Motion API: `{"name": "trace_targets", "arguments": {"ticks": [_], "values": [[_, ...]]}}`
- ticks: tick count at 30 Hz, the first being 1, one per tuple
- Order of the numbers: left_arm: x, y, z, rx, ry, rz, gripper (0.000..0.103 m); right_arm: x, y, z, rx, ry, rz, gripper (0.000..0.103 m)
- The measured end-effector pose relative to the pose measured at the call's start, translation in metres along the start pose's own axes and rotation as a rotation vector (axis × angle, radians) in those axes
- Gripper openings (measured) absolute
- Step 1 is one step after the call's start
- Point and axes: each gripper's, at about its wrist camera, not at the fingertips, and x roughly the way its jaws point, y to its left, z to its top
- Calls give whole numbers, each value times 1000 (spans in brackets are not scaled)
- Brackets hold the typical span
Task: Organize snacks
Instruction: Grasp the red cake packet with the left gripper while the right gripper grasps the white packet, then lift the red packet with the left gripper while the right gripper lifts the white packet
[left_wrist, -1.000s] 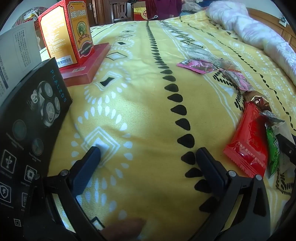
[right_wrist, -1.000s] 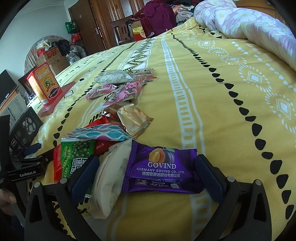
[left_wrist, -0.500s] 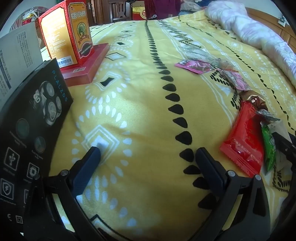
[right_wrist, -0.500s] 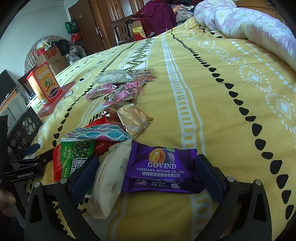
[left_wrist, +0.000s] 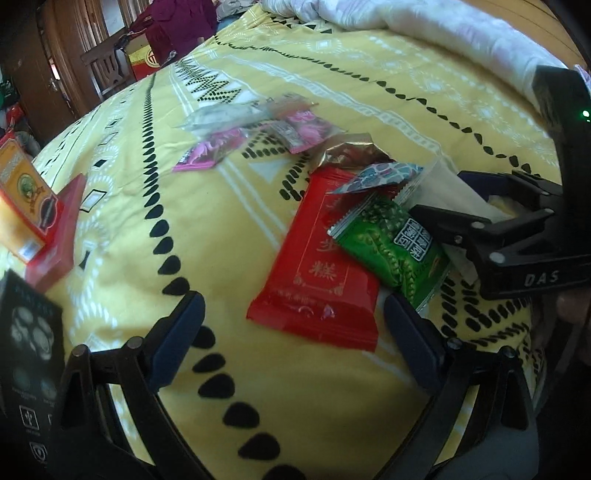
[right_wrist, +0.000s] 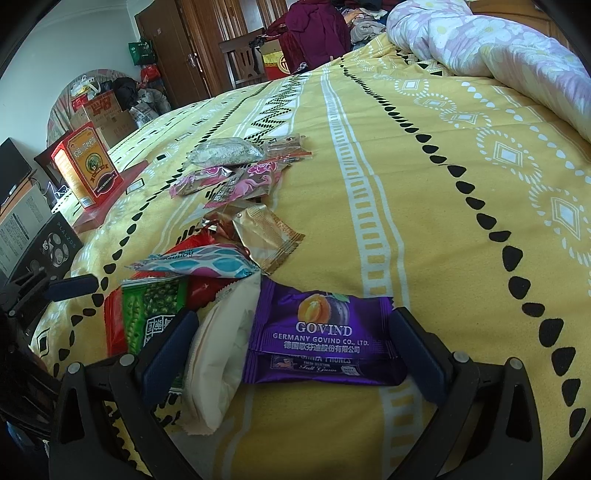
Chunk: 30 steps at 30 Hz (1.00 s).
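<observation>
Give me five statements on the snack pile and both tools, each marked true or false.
1. The left tool is open with nothing between its fingers. True.
2. The purple GOVIND packet lies between the right tool's open fingers. True.
3. The green pea packet lies under the red packet. False: it rests on top of the red packet.
4. The orange-and-red box lies flat on its side. False: it stands upright on a flat red box.
5. The right tool is clamped shut on the white packet. False: its fingers are spread wide apart.
</observation>
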Motion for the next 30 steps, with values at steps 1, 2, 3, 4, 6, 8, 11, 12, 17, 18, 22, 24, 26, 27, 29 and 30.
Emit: {"name": "trace_targets", "arguments": {"ticks": [1,2,3,4,6,8,11,12,17,18,22,24,26,27,29,30], "values": [[2,3,2,-10,5,-10,98,1,2,2,1,0,-1,103],[5,6,5,-19,7,-17,98,0,1,2,2,0,-3,103],[7,8,7,-27,7,-20,98,1,1,2,6,1,-3,103],[9,8,9,-32,8,-21,98,0,-1,0,9,1,-3,103],[13,9,10,-45,10,-23,98,1,0,1,15,1,-3,103],[13,8,9,-48,7,-28,95,0,-2,1,19,-1,1,103],[10,9,8,-52,-5,-79,68,-1,-1,1,15,2,0,103],[7,9,7,-59,-6,-73,67,-1,0,1,12,3,-2,103],[-19,14,-11,-79,-35,-49,61,0,0,1,11,4,-2,103],[-25,18,-18,-97,-39,-44,61,0,0,1,11,5,-2,103],[-48,42,-60,-221,-36,-21,61,0,0,1,11,5,-3,103],[-57,51,-76,-271,-55,-12,66,0,0,1,10,7,-5,103],[-63,53,-81,-288,-64,3,73,1,0,2,9,8,-6,103],[-65,54,-79,-290,-72,6,76,1,0,2,9,8,-6,103],[-70,52,-70,-283,-103,5,81,1,0,2,9,8,-5,103],[-70,52,-64,-278,-117,5,84,1,0,2,9,7,-5,103]]}}
